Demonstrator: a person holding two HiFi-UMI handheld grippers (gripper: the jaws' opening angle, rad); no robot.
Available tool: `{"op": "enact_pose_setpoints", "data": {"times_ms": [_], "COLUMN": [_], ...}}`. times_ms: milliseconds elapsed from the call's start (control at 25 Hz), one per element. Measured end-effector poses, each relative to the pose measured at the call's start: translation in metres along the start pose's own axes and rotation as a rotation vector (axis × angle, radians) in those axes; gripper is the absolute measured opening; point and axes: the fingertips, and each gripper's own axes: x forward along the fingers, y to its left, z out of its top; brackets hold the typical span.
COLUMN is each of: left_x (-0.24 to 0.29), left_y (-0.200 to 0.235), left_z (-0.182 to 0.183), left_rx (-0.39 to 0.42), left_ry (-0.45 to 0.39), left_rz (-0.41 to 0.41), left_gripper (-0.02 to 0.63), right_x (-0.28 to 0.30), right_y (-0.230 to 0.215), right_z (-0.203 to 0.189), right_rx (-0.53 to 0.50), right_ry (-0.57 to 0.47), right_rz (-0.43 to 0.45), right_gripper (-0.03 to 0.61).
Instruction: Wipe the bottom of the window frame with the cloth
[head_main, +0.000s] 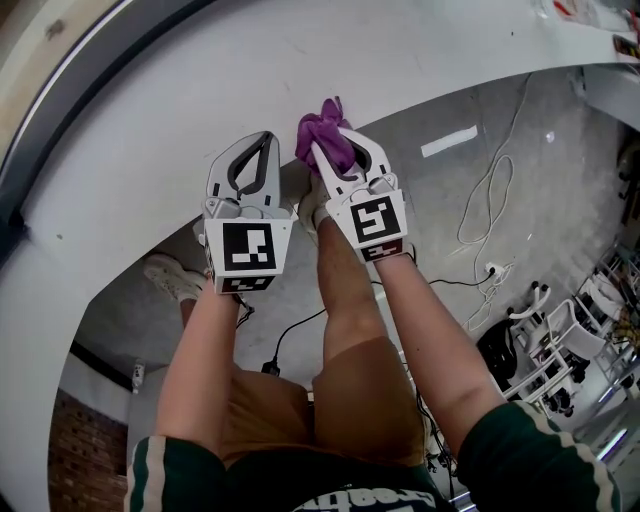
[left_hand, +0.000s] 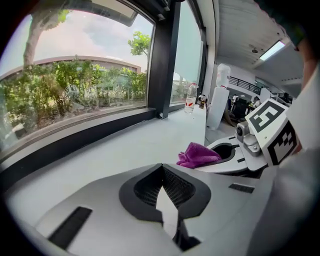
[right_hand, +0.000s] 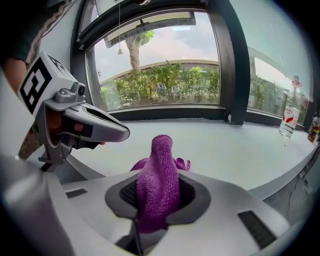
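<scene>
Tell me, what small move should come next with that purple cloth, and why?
Probably push the right gripper forward across the white sill until the purple cloth meets the bottom of the dark window frame: its jaws clamp the cloth, which sits short of the frame.

Left tool (head_main: 266, 138) jaws together; right tool (head_main: 338, 150) gripping cloth (head_main: 318, 125).

A clear bottle (right_hand: 288, 120) with a red label stood near the far end of the white counter (right_hand: 240, 145). Beyond the glass a tree (right_hand: 134, 47) rose over a green hedge (right_hand: 165, 82) in front of a long low building (right_hand: 165, 65). On the grey floor (head_main: 570, 190) below lay a looped white cable (head_main: 490, 195), a black cable (head_main: 300, 330) and a white strip (head_main: 449, 141), with white-framed furniture (head_main: 560, 345) at the right edge and a patch of brick wall (head_main: 85, 450) at the lower left.
</scene>
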Motion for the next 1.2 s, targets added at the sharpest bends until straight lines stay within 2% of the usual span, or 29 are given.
{"op": "enact_pose_setpoints", "data": {"times_ms": [760, 1200], "left_x": [-0.043, -0.055], "left_y": [0.050, 0.064], "left_z": [-0.041, -0.056], "left_rx": [-0.044, -0.064], "left_ry": [0.017, 0.022], "left_rz": [0.069, 0.081], "left_gripper": [0.008, 0.008], "right_x": [0.017, 0.025], "right_y": [0.065, 0.084], "right_z": [0.007, 0.007], "right_rx": [-0.030, -0.051], "right_ry": [0.022, 0.050], "right_rz": [0.028, 0.064], "right_gripper": [0.098, 0.098]}}
